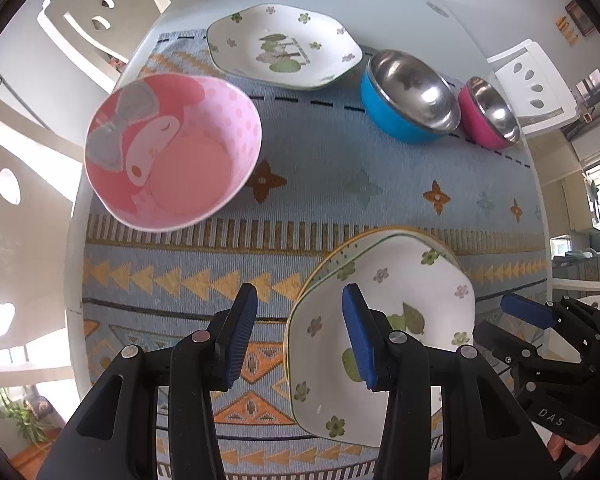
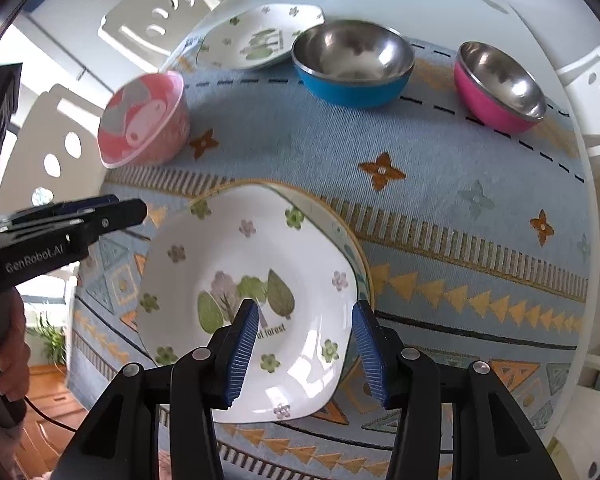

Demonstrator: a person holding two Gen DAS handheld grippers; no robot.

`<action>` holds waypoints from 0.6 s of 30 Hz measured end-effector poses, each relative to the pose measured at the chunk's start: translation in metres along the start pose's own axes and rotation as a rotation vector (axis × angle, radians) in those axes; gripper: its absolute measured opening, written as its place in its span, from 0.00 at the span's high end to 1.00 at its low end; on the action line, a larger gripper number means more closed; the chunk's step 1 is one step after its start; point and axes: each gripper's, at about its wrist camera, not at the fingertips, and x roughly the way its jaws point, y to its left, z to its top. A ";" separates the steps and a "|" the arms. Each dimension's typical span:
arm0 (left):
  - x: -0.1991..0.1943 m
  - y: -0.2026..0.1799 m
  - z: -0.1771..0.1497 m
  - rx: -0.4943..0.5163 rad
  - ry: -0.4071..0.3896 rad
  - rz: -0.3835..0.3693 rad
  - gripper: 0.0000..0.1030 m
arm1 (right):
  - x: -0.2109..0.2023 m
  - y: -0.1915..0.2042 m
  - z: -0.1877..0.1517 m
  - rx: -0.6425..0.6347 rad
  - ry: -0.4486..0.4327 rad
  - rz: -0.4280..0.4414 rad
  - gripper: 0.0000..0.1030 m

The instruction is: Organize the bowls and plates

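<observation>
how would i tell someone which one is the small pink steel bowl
Start at the blue patterned mat and look along its far edge, where two steel-lined bowls sit. The pink steel bowl is the rightmost, smaller than the blue steel bowl beside it.

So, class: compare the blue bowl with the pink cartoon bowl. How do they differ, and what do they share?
The blue bowl has a shiny metal inside; the pink cartoon bowl is printed pink inside. The blue bowl sits beside the magenta bowl; the pink cartoon bowl stands alone at the left. Both rest upright and empty on the woven mat.
</observation>
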 end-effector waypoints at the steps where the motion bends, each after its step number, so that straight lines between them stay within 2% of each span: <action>1: -0.002 0.000 0.003 0.002 -0.003 -0.001 0.59 | -0.003 0.000 0.003 0.004 -0.004 0.001 0.54; 10: -0.017 0.004 0.053 0.045 -0.014 0.002 0.57 | -0.029 0.001 0.051 0.014 -0.020 0.017 0.54; 16: -0.037 0.012 0.102 0.044 -0.078 0.013 0.53 | -0.048 -0.004 0.104 0.021 -0.048 0.047 0.54; 17: -0.039 0.015 0.112 0.034 -0.088 0.018 0.50 | -0.052 -0.005 0.115 0.031 -0.060 0.046 0.54; 18: -0.040 0.019 0.121 0.026 -0.096 0.019 0.46 | -0.053 -0.006 0.125 0.042 -0.067 0.050 0.49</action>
